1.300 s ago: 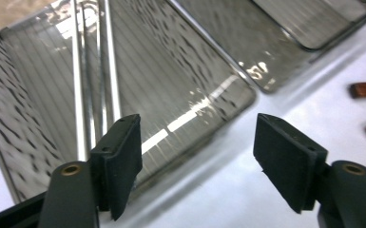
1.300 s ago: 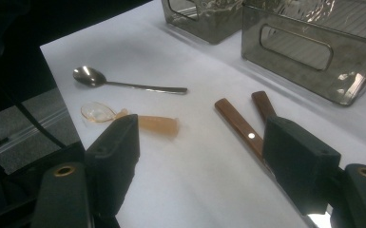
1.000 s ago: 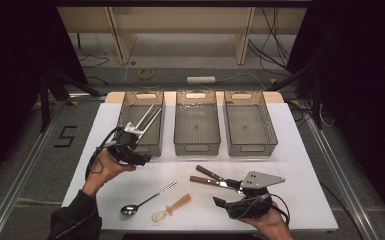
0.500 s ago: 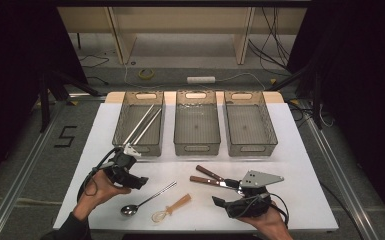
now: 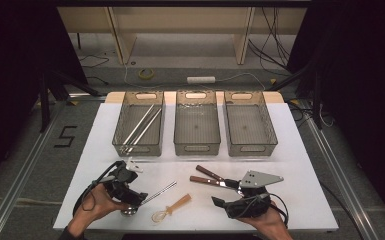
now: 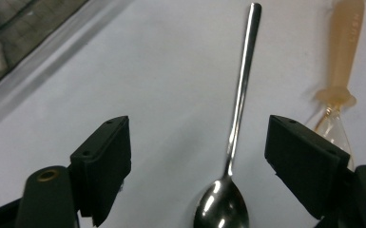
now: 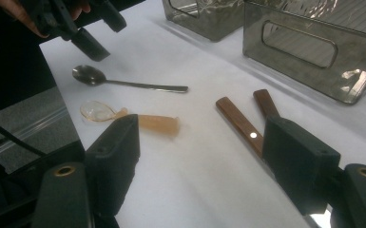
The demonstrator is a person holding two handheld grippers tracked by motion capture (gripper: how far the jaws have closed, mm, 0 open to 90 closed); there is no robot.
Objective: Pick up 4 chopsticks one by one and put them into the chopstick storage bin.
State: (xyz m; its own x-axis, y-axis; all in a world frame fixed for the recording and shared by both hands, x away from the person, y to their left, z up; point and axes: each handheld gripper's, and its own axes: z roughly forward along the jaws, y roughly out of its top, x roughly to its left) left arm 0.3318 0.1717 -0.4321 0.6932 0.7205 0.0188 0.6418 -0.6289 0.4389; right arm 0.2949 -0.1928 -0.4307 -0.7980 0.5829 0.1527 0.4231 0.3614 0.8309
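A metal spoon lies on the white table between the open jaws of my left gripper, its bowl nearest the camera and untouched. In the high view the left gripper hovers over the spoon at the front left. Beside it lies a clear plastic spoon with an orange handle. Two wooden-handled knives lie right of centre. My right gripper rests open at the front right, with the knife handles just beyond its jaws.
Three clear bins stand in a row at the back: the left bin holds long metal rods, while the middle bin and right bin look bare. The table's front edge runs close under both hands.
My left gripper has drawn back from the left bin toward the front edge and now sits over the spoon's bowl. The right gripper has stayed put.
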